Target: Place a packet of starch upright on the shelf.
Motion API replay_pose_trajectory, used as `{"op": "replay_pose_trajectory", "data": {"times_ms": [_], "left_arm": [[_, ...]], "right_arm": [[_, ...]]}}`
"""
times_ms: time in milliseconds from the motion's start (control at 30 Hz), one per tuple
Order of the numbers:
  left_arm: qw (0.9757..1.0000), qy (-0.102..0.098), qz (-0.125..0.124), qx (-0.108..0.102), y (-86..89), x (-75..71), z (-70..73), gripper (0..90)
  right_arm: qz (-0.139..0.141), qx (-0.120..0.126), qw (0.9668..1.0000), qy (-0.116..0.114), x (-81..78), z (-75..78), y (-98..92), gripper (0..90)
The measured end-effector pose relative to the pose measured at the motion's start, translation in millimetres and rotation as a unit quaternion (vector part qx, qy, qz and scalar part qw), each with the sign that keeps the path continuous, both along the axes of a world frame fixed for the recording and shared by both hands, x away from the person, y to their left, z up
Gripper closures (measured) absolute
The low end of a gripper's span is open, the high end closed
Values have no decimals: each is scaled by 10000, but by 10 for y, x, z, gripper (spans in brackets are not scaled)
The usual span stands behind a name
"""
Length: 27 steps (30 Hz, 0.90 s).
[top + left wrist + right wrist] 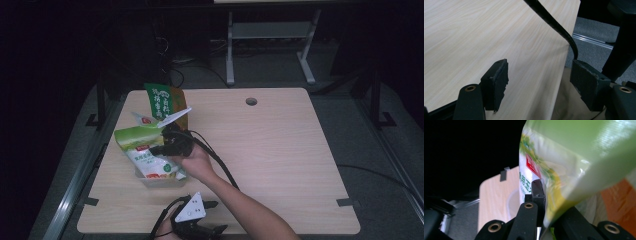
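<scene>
Looking down from the high view, you had the right gripper [167, 142] out at about ten o'clock from your body, over the left half of the pale wood-grain table [280, 150], its jaws clenched on a green and white bag [145, 150]. That bag stood tilted in a clear plastic tub [160, 181] with other packets; a darker green and orange pouch [167, 102] rose behind it at twelve o'clock. I judged the bag light, soft and crinkly, a glossy film that would slide and buckle, so the flat sealed top edge was the place to take it, not the puffed belly. The left gripper [200, 231], with its grey three-cornered plate, rested at the near edge, at six o'clock from the tub.

From the left gripper view, your jaws stood released and wide apart with nothing between them; the foam pads [496, 83] were black, worn and frayed at the corners. Smooth matt laminate ran beneath them, and a thick black cable [554, 23] crossed from twelve towards three o'clock.

From the right gripper view, the jaws were pinched tight on the bag's [574, 165] film, which rose away to one o'clock, shiny, creased and translucent, with a red label on white. Orange packaging [617, 205] sat at four o'clock. A clear rounded rim showed faintly at nine o'clock, on the table [494, 197].
</scene>
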State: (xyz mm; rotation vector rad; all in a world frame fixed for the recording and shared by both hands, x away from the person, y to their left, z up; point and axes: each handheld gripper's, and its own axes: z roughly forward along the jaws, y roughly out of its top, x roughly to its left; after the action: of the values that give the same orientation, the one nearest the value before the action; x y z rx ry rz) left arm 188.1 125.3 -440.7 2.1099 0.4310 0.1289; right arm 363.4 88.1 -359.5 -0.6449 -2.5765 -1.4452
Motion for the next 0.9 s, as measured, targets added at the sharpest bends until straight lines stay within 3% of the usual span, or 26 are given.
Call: {"op": "replay_pose_trajectory", "data": {"times_ms": [33,133,167,200,267,333,567,900], "left_arm": [[10000,6,-3,-1,1,1,-2,304],[10000,-45,-24,20,5,11,-2,304],[10000,-29,-14,20,4,10,-3,304],[10000,-39,-20,25,3,11,-4,303],[10000,-21,-27,34,-5,9,-11,304],[10000,-17,-29,37,-17,8,-17,304],[10000,40,1,-5,-35,0,-25,303],[10000,-9,58,54,-28,40,-33,301]], "right_arm": [[16,-1,10000,29,-5,-24,-3,897],[135,-189,9996,-179,-32,-29,0,846],[213,-215,9994,-163,-40,-11,-6,805],[221,-367,9987,-291,-48,14,-14,763],[266,-629,9962,-533,-82,59,-45,780],[255,-736,9948,-659,-99,83,-93,834],[301,-929,9931,-657,-130,-11,-186,879],[230,-774,9963,-310,-84,-158,-337,890]]}}
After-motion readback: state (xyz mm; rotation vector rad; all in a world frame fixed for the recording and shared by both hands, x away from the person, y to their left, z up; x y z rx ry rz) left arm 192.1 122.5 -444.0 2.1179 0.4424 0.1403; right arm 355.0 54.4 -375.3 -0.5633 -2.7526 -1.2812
